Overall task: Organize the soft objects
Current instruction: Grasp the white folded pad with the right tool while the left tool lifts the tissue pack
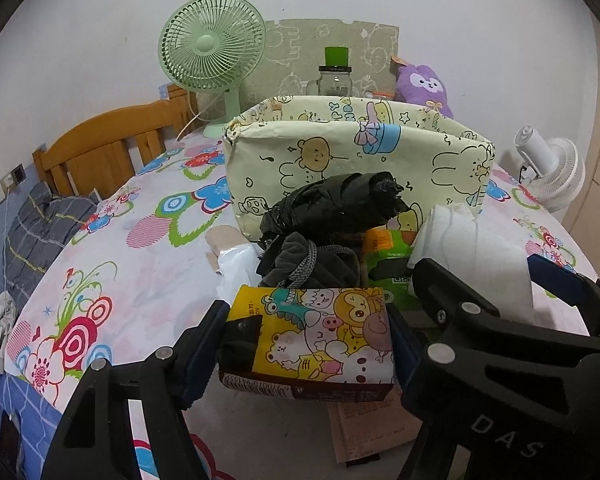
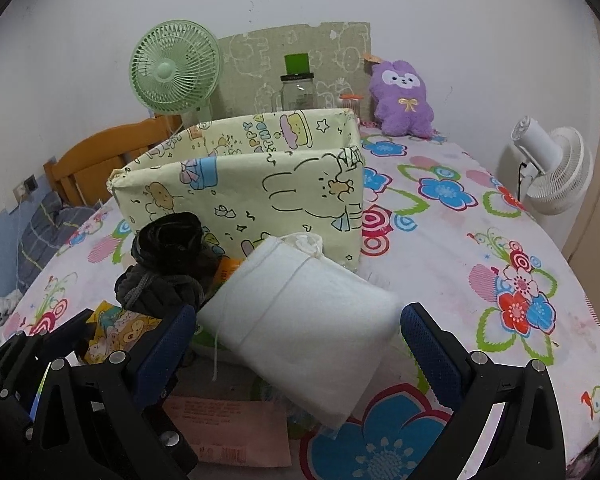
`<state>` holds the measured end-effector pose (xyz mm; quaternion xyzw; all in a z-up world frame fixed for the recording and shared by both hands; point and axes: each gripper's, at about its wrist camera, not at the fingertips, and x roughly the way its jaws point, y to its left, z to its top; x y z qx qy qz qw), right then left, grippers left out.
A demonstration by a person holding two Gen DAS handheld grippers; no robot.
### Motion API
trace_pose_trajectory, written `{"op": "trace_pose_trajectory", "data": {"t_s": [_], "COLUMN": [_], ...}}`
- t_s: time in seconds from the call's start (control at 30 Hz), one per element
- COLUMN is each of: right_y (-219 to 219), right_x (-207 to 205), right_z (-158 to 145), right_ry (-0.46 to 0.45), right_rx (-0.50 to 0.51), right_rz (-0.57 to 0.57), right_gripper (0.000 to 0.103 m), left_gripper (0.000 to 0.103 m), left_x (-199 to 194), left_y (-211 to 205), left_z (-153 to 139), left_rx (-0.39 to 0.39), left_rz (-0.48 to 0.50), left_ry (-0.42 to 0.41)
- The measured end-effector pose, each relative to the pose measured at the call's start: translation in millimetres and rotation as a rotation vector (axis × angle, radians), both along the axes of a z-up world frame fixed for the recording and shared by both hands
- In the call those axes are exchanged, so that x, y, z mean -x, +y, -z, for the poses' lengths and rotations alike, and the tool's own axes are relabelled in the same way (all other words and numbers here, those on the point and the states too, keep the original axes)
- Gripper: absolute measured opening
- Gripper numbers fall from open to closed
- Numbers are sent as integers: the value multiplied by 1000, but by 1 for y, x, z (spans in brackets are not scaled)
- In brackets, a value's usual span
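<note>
My left gripper (image 1: 308, 344) is shut on a cartoon-printed tissue pack (image 1: 312, 340), held just above the bed. Behind it lie a grey drawstring cloth (image 1: 312, 264), a black bundle (image 1: 336, 204) and a green packet (image 1: 388, 264). The cream cartoon fabric box (image 1: 356, 160) stands open behind them. My right gripper (image 2: 300, 336) is open, its fingers either side of a white folded cloth roll (image 2: 304, 320) tied with string; the roll lies on the bed in front of the box (image 2: 260, 184). The tissue pack (image 2: 120, 332) and left gripper show at lower left there.
A green fan (image 1: 212, 52), a glass jar (image 1: 334, 78) and a purple plush (image 2: 402, 96) stand at the far end of the flowered bed (image 2: 500, 240). A white fan (image 2: 552, 168) is at the right. A pink paper (image 2: 228, 432) lies under the grippers.
</note>
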<state>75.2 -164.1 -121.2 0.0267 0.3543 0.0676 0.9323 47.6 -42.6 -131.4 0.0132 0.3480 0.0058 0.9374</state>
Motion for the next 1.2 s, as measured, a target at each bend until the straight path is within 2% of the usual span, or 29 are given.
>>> {"op": "trace_pose_trajectory", "data": {"t_s": [0.13, 0.2, 0.3, 0.5, 0.7, 1.2], "right_y": [1, 1, 0, -1, 0, -3], "right_x": [-2, -1, 0, 4, 8, 18], "right_z": [3, 3, 1, -3, -10, -41], "right_ry": [17, 10, 3, -10, -19, -70], "right_rx": [9, 22, 25, 32, 24, 14], "right_rz": [-2, 5, 9, 14, 17, 36], "right_gripper": [90, 78, 64, 42, 33, 31], "left_gripper": [77, 77, 77, 77, 77, 77], "left_x": [0, 0, 0, 2, 7, 14], "left_y": [-4, -4, -3, -4, -3, -8], "left_z": [2, 2, 2, 0, -7, -37], "left_rx": [-10, -10, -5, -5, -1, 5], "left_rz": [5, 6, 6, 7, 9, 22], "left_ry": [9, 10, 9, 1, -19, -63]}}
